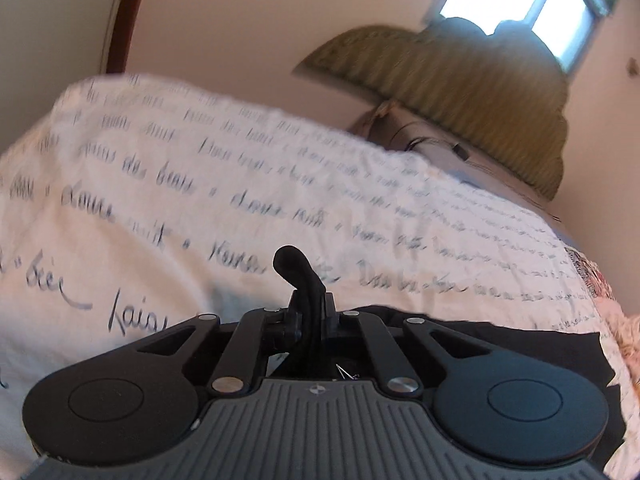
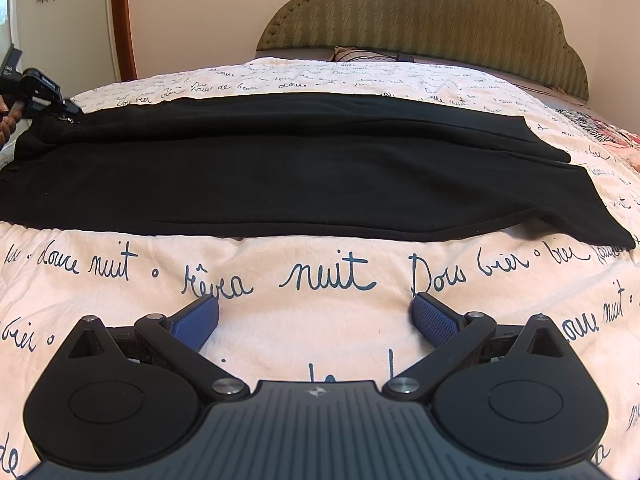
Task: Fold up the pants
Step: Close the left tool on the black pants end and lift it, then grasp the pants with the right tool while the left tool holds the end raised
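Matte black pants [image 2: 304,176] lie long (smooth) on script-printed bedspread [image 2: 320,276].

L gripper [image 1: 310,300] jaws shut, over pants [image 1: 520,336]

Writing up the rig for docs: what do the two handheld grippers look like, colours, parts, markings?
Right gripper: black linkage arms on two round black discs, silver pivot pins, textured blue finger pads, ribbed grey body with a small emblem. Left gripper: same black linkages, discs, silver pins and ribbed grey body; its pads are hidden.
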The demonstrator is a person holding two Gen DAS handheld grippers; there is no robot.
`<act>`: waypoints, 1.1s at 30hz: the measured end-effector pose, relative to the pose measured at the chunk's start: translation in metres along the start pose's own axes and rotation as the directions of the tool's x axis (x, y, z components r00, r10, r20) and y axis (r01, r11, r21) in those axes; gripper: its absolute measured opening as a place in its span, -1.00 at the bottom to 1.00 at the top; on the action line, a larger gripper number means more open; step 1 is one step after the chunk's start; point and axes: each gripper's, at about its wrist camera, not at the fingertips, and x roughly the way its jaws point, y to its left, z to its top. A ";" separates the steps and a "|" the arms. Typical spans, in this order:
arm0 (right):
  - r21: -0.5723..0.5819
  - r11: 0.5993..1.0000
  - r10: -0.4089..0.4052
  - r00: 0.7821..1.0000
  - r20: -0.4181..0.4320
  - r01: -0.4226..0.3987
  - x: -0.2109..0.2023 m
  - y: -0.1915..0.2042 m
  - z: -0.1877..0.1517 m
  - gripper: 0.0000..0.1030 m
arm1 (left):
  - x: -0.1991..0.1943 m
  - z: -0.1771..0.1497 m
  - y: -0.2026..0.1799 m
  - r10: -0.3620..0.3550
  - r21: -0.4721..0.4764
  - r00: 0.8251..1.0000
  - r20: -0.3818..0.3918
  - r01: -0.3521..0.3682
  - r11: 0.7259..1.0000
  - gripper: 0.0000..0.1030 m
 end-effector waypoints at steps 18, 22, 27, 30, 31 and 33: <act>-0.586 0.765 0.388 0.917 0.087 -0.268 0.078 0.076 0.208 1.00 | -0.125 -0.044 -0.087 -0.299 0.354 0.913 0.279 0.191 0.916 -0.88; -0.669 0.659 0.417 0.907 -0.055 -0.344 0.137 0.102 0.239 1.00 | -0.140 -0.062 -0.078 -0.353 0.370 0.887 0.299 0.233 0.899 -0.89; -0.732 0.591 0.386 0.916 -0.113 -0.340 0.181 0.116 0.248 1.00 | -0.143 -0.076 -0.067 -0.357 0.366 0.886 0.296 0.239 0.899 -0.89; -0.694 0.579 0.419 0.886 -0.198 -0.429 0.198 0.113 0.256 1.00 | -0.142 -0.077 -0.060 -0.349 0.353 0.888 0.298 0.237 0.905 -0.89; -0.679 0.581 0.426 0.879 -0.215 -0.449 0.202 0.112 0.258 1.00 | -0.142 -0.077 -0.059 -0.348 0.349 0.888 0.300 0.238 0.906 -0.89; -0.645 0.589 0.444 0.862 -0.245 -0.487 0.206 0.111 0.260 0.79 | -0.142 -0.077 -0.058 -0.342 0.343 0.889 0.305 0.233 0.910 -0.89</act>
